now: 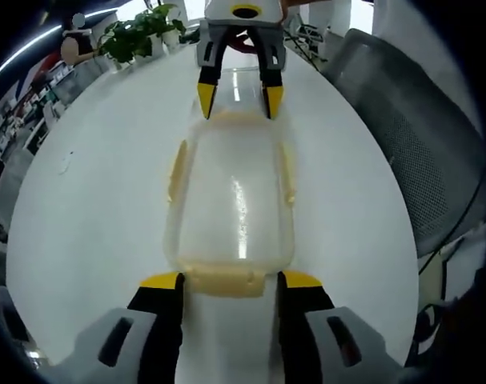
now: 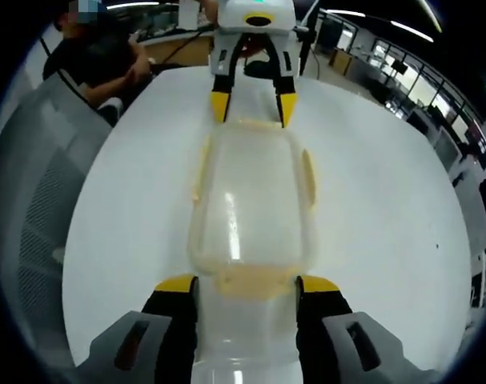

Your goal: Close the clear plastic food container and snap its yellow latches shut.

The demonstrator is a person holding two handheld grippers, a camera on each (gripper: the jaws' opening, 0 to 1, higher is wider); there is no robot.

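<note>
Right under my left tongs (image 1: pixel 228 280) sits one yellow end latch (image 1: pixel 225 282) of the clear container (image 1: pixel 230 200), lid on, lying on the white table (image 1: pixel 90 208). Jaws spread wide either side of it, gripping nothing. Right tongs (image 2: pixel 247 284) are the same at the opposite end latch (image 2: pixel 249 282) (open, empty). Looks light, slick and a bit flexy, so I'd press the latches, not squeeze the walls.

The clear container (image 1: pixel 230 196), lid on, lies flat at the frame centre in both views, long axis running up the frame, pale yellow latches (image 1: pixel 177 170) on its long sides and short ends.
</note>
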